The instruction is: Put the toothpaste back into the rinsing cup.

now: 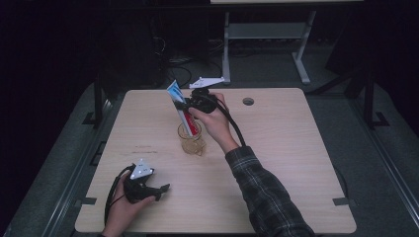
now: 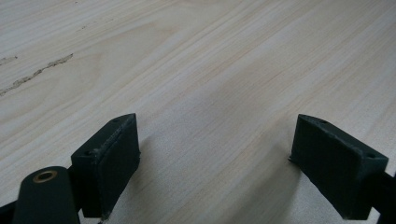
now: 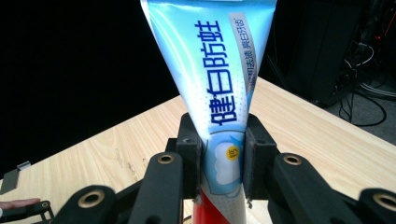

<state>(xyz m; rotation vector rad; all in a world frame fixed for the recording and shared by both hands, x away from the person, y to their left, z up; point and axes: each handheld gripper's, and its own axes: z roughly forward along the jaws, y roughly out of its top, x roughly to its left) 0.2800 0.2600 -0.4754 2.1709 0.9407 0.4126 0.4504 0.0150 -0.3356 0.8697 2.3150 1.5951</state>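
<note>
Left gripper [image 1: 159,190] jaws wide apart, right gripper [image 1: 184,105] clamped, arm outstretched

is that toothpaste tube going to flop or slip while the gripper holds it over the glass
The toothpaste tube looks soft-walled, so it probably dents where the right gripper pinches it. Its glossy skin may slide if the grip loosens. It leans into the glass cup, which looks light and could tip if the tube pushes sideways.

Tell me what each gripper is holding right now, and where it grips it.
The right gripper holds a toothpaste tube, fingers clamped on its lower body, its bottom end in the glass cup. The left gripper is open and holds nothing.
</note>
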